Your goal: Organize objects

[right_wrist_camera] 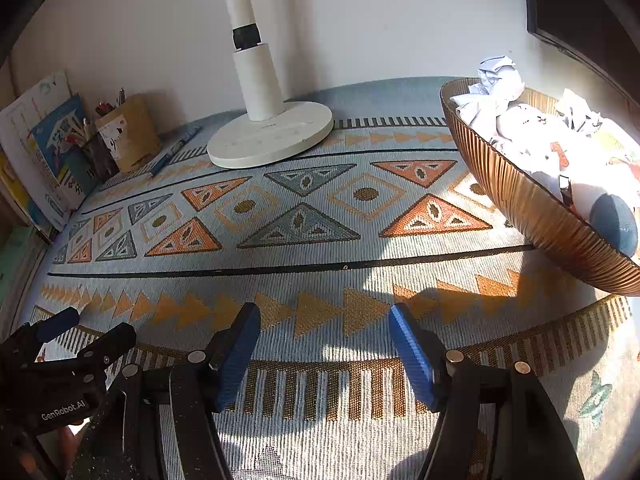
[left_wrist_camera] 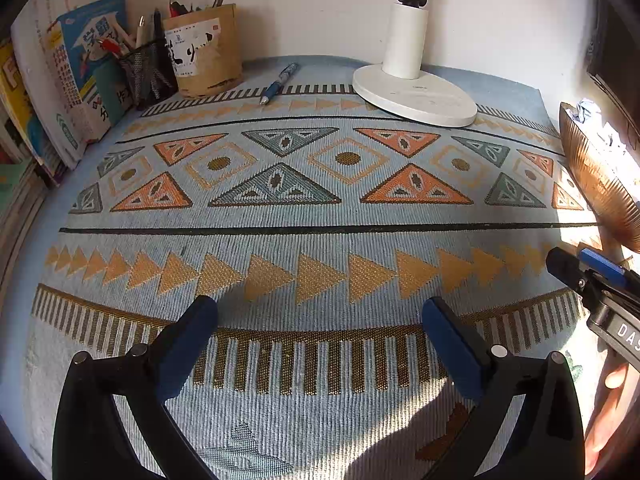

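A ribbed brown bowl (right_wrist_camera: 520,200) at the right of the patterned cloth (right_wrist_camera: 320,248) holds crumpled paper (right_wrist_camera: 500,80). Far left, a mesh cup (left_wrist_camera: 146,68) and a cardboard holder (left_wrist_camera: 208,52) carry pens (one blue pen (left_wrist_camera: 278,82) lies loose nearby). The left gripper (left_wrist_camera: 320,320) gapes wide, the right gripper (right_wrist_camera: 324,332) partly; both are empty.

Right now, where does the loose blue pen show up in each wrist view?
Left wrist: blue pen upper centre-left, lying right of the cardboard pen holder.
Right wrist: blue pen middle left, between holder and lamp.
Shared landmark: white lamp base.
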{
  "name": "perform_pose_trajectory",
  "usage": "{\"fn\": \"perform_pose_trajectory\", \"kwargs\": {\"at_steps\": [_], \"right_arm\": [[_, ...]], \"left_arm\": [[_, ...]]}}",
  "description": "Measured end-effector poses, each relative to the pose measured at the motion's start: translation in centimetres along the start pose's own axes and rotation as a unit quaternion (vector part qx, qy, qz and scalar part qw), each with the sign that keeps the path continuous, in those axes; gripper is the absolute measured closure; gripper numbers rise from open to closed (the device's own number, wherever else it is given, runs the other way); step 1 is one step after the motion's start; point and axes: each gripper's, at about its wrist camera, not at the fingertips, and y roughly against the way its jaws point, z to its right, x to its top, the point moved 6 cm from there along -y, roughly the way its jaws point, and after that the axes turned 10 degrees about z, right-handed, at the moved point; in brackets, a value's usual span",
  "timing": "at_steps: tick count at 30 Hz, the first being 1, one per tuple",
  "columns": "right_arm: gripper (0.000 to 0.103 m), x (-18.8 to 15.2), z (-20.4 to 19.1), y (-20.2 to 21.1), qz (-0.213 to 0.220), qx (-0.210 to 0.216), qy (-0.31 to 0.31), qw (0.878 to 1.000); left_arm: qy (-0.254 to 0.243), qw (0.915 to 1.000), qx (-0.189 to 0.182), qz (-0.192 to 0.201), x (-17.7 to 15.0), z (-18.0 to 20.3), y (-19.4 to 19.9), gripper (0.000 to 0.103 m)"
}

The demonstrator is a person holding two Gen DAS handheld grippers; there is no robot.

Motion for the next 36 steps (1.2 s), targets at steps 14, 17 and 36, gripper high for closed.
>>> {"fn": "perform_pose_trajectory", "kwargs": {"at_steps": [14,17,36], "right_arm": [[0.024,0.11,0.18,0.22,0.004,-0.003,-0.004,1.000],[0.024,0.11,0.16,0.24,0.004,-0.003,-0.004,1.000],[0.024,0.04,0.22,0.18,0.001,-0.001,-0.003,1.000]], "left_arm": [[-0.001,1.0000,-0.002,0.000,-0.07,-0.02,-0.14,0.000],[-0.001,1.0000,-0.001,0.000,-0.07,-0.02,-0.13,0.000],[0.002,1.0000,0.002,0.002,0.05,-0.50,-0.25,0.000]]}}
